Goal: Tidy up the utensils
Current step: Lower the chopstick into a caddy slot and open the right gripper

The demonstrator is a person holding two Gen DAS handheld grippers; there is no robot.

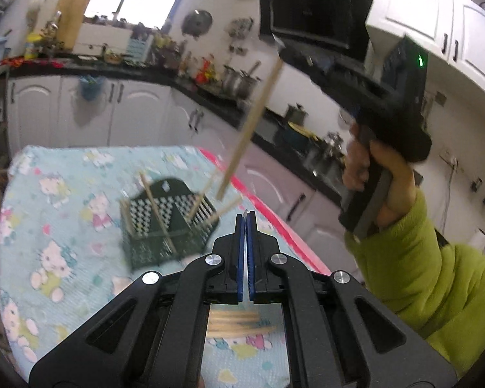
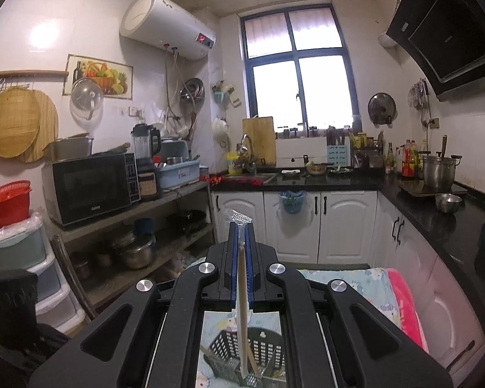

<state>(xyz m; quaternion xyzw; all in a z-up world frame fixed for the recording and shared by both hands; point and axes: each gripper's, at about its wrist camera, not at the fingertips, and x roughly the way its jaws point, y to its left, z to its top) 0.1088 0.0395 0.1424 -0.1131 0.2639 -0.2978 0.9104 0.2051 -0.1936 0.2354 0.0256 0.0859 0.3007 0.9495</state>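
Observation:
A dark green slotted utensil basket (image 1: 168, 223) stands on the Hello Kitty cloth (image 1: 64, 194), with several wooden chopsticks leaning in it. My right gripper (image 1: 279, 43), held high at the right, is shut on a single wooden chopstick (image 1: 249, 129) that hangs tip-down just above the basket's right side. In the right wrist view the chopstick (image 2: 242, 317) runs down from the shut blue pads (image 2: 234, 258) toward the basket (image 2: 242, 352) below. My left gripper (image 1: 246, 215) is shut and empty, near the basket's right edge. More chopsticks (image 1: 236, 321) lie on the cloth under it.
The table's pink edge (image 1: 271, 216) runs along the right. Black kitchen counters (image 2: 339, 179) with pots, bottles and a sink surround the room. A shelf with a microwave (image 2: 93, 187) stands at the left. White cabinets (image 2: 307, 223) lie beyond the table.

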